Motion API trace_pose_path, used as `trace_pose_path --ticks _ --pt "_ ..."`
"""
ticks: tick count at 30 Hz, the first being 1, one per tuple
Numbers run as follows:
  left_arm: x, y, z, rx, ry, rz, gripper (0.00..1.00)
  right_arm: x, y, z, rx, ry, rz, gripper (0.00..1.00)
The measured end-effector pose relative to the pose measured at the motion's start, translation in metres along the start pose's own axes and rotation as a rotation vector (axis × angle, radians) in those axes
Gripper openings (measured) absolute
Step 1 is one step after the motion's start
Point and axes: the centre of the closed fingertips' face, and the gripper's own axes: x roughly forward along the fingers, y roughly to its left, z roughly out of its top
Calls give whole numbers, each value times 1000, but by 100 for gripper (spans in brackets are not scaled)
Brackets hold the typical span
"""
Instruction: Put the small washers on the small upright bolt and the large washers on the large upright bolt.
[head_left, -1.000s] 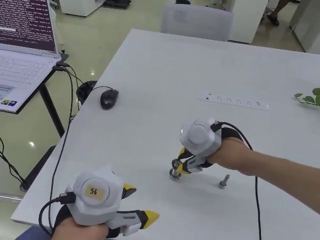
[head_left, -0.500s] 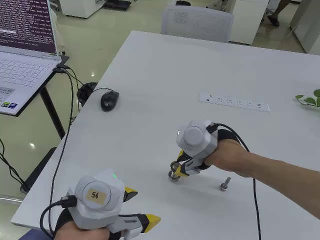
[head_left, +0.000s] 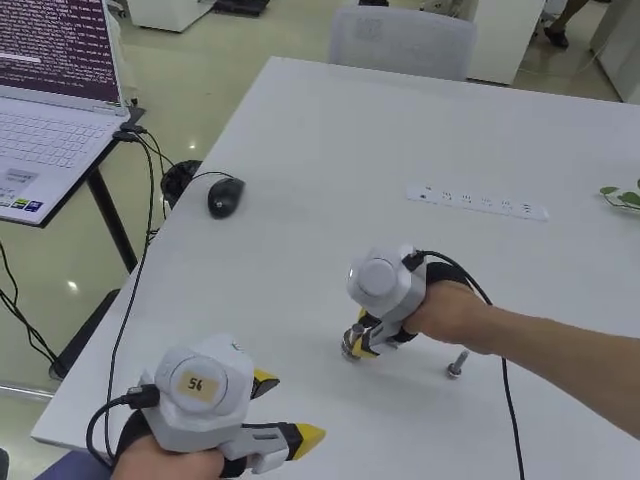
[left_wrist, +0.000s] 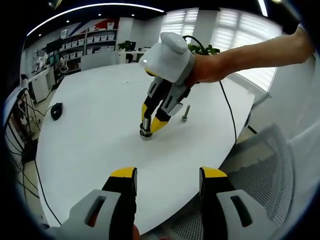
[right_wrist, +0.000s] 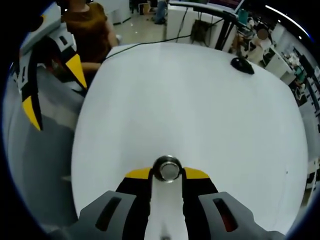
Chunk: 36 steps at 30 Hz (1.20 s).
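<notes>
Right gripper (head_left: 362, 340) fingers were narrow, pinching a washer (right_wrist: 167, 169) between the yellow tips. The tips were down at the large bolt (left_wrist: 145, 131), which stood on the table (head_left: 330, 170); couldn't tell whether the washer was already over it. The small bolt (head_left: 457, 364) stood near, just outside the right fingers. Left gripper (left_wrist: 168, 172) fingers were wide with nothing between them, well apart from both bolts.

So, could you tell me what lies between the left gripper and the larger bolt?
Only bare table separates left gripper from larger bolt, in the left gripper view.
</notes>
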Motion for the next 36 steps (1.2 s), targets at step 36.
trace_pose_path --ticks 36 --pt "15 -9 7 37 10 -47 49 -34 73 -67 364 -248 -145 33"
